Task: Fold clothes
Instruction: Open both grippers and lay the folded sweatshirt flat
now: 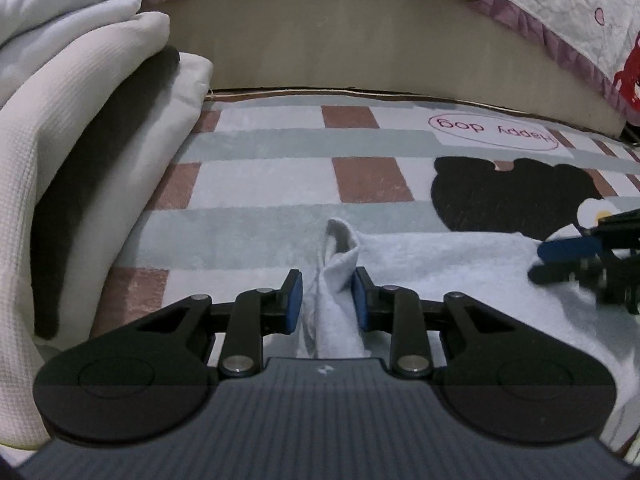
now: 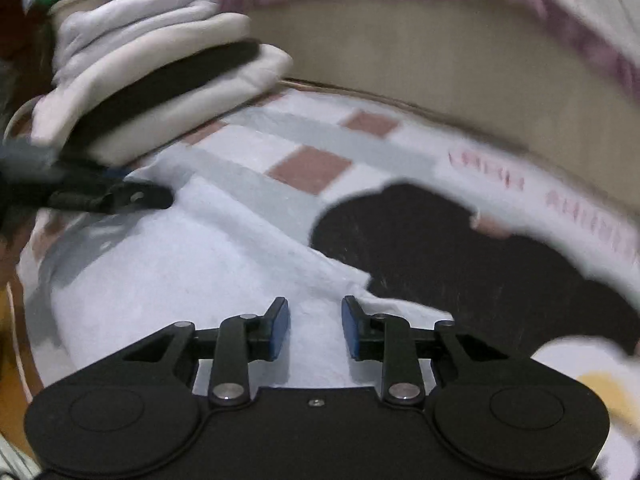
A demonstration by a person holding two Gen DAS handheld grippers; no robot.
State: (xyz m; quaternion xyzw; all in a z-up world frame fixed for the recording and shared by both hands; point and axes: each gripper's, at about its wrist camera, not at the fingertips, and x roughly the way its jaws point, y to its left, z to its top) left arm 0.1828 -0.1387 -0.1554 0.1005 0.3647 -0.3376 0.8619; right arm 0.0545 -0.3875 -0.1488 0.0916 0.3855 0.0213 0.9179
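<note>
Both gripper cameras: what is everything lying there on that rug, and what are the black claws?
White garment: one, pale white, spread on the rug, one bunched corner raised between the left claw's pads.
Rug: one, grey, white and brown checks with a black dog print and the words Happy dog, underneath.
Folded pile: one stack, white, cream and a black layer, at the rug's left edge.
Quilted cover: one, white with red print and purple frill, hanging behind.
Left gripper: black with blue pads, around the raised corner.
Right gripper: same colours, jaws apart above the garment.
</note>
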